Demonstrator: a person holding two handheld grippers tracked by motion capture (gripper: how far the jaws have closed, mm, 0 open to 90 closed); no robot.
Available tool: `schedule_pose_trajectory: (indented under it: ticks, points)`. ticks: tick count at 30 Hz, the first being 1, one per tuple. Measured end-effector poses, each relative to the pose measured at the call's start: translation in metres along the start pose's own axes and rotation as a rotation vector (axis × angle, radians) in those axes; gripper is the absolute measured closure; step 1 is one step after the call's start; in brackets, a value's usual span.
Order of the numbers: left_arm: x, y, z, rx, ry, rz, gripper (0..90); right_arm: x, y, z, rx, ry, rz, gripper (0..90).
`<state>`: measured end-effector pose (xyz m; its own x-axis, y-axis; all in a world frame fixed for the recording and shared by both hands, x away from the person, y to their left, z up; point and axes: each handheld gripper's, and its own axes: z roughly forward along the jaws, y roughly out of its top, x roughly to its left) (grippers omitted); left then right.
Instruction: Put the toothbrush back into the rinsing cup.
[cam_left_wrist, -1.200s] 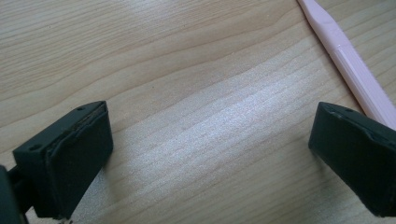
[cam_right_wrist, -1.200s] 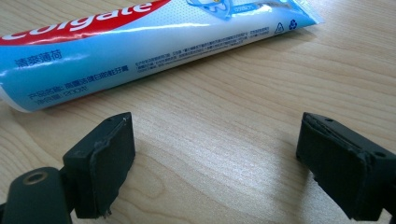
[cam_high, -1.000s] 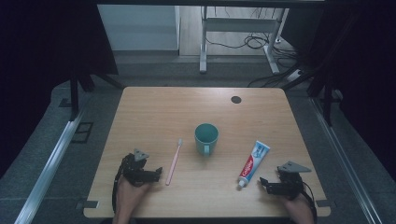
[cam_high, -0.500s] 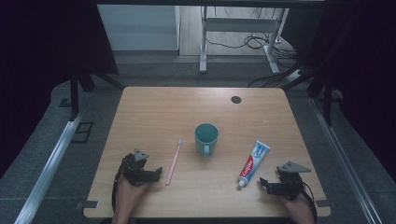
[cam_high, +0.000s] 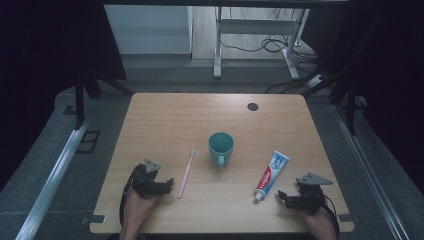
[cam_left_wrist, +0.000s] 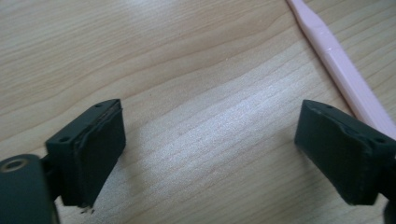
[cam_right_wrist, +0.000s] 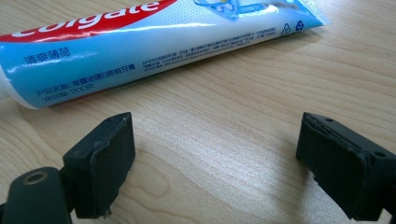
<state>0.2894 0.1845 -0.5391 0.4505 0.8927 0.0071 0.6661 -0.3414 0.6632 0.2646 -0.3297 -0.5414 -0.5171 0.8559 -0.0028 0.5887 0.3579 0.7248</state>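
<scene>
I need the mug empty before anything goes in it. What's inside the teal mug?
From the high view, the teal mug stands upright and its inside looks plain teal with no object sticking out. The very bottom is shaded and too small to check.

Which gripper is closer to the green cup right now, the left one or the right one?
The left. The left gripper sits down and left of the green cup, just past the pink toothbrush. The right gripper lies farther off, beyond the toothpaste tube.
</scene>
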Motion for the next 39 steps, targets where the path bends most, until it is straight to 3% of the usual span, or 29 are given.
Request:
schedule_pose_trajectory:
  ticks: [9, 17, 21, 39]
  points:
    - [0.001, 0.002, -0.007, -0.028, -0.009, -0.001, 16.7, 0.000, 0.000, 0.000, 0.000, 0.001, 0.000, 11.2]
    - [0.001, 0.003, -0.012, -0.051, -0.039, -0.015, 29.9, 0.000, 0.000, 0.000, 0.000, 0.001, -0.001, 11.2]
    - [0.000, 0.004, -0.016, -0.069, -0.064, -0.013, 44.4, 0.000, 0.000, 0.000, 0.000, 0.001, 0.000, 11.2]
    - [-0.011, 0.011, -0.025, -0.073, -0.134, 0.033, 84.7, 0.000, 0.000, 0.000, 0.000, 0.004, 0.000, 11.2]
